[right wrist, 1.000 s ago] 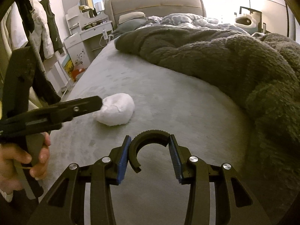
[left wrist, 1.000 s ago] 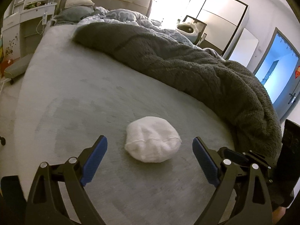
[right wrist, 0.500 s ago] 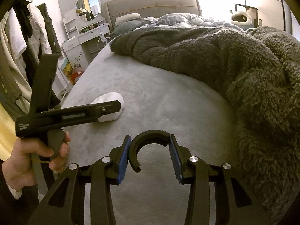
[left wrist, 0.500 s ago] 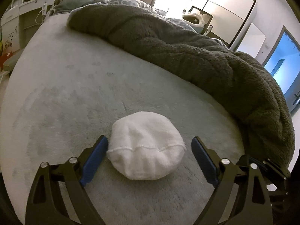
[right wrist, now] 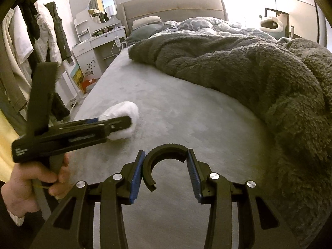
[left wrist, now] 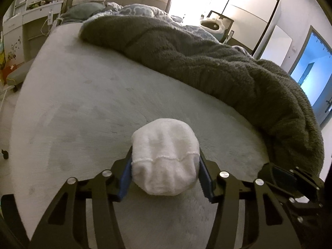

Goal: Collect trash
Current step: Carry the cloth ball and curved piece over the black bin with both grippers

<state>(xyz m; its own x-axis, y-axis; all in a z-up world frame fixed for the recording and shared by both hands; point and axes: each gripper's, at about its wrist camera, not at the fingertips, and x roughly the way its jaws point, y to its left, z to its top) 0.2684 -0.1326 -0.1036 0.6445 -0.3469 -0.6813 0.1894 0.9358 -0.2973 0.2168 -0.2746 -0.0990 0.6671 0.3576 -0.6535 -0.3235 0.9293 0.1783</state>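
Lying near the left edge of the big grey bed (left wrist: 83, 95), with the thick dark blanket (left wrist: 228, 68) well apart, is a soft white wad (left wrist: 165, 157). It looks light and squashy. The left gripper (left wrist: 165, 176) has just been closing and pinches its sides. The right gripper (right wrist: 166, 175) pinches a black ring piece (right wrist: 164, 155).

Lies on the bed sheet (left wrist: 83, 108) between the left gripper (left wrist: 165, 175) fingers: a tissue wad (left wrist: 165, 157), with the blanket (left wrist: 217, 68) heaped behind and rightward.
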